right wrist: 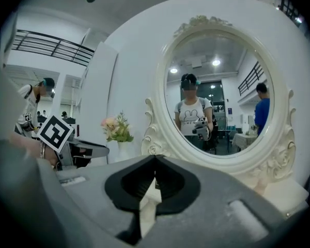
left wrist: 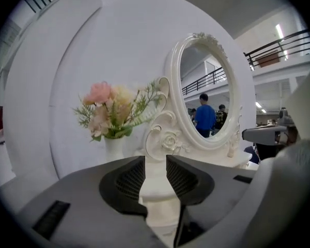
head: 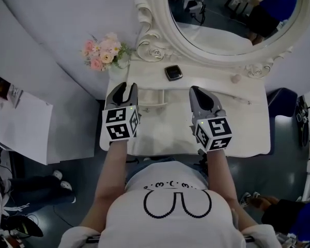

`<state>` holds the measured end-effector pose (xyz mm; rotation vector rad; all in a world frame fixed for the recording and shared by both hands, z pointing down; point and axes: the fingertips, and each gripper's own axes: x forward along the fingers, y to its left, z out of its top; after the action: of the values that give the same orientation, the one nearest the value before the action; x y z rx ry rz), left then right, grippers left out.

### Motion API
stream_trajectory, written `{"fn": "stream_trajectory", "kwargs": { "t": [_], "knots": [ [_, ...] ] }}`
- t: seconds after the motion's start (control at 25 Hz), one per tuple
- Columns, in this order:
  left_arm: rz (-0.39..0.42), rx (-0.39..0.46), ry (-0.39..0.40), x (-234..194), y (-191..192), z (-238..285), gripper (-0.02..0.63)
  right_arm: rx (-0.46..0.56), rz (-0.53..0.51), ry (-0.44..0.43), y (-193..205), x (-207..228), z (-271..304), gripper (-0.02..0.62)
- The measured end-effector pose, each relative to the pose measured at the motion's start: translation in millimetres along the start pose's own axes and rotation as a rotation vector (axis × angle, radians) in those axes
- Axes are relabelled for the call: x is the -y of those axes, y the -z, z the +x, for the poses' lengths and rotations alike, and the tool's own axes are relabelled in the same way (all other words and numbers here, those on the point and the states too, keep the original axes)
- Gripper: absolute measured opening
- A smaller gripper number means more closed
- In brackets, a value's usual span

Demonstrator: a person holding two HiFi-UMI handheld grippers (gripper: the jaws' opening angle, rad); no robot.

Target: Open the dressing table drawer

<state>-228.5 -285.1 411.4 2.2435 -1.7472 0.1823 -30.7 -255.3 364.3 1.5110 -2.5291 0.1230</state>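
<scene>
Pink flowers (head: 102, 53) sit beside mirror (head: 232, 12) on dressing table (head: 248, 128).

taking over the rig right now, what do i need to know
The left gripper is open and empty, over the dressing table.
The right gripper is shut and empty, over it too.
The small drawer below the mirror looks pulled out, beside the left gripper.
Done: drawer seems open.
To do: check that; nothing else apparent.
</scene>
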Motion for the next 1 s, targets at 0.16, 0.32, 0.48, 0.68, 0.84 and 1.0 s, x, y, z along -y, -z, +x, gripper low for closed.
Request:
{"fn": "stream_trajectory", "kwargs": {
  "t": [0.16,0.32,0.48,0.68,0.84,1.0],
  "knots": [
    [0.065,0.124,0.014,-3.3,-41.5,-15.0,0.126,0.062,-0.021,0.006,-27.3,4.6,-3.6,0.0],
    [0.129,0.227,0.004,-9.5,-78.0,-36.2,0.126,0.122,-0.037,0.011,-52.1,5.5,-11.1,0.0],
    [0.156,0.277,-0.015,-13.3,-99.8,-56.4,0.051,0.185,-0.059,0.02,-75.3,3.5,-23.7,0.0],
    [0.15,0.305,0.017,-12.5,-110.5,-69.5,-0.002,0.223,-0.09,0.028,-90.5,-1.6,-34.5,0.0],
    [0.159,0.337,0.022,-9.9,-119.5,-78.9,-0.002,0.226,-0.102,0.036,-92.5,-1.9,-40.5,0.0],
    [0.172,0.367,0.045,-3.0,-125.6,-86.8,-0.003,0.215,-0.12,0.05,-91.4,1.0,-45.3,-0.001]
  ]
}}
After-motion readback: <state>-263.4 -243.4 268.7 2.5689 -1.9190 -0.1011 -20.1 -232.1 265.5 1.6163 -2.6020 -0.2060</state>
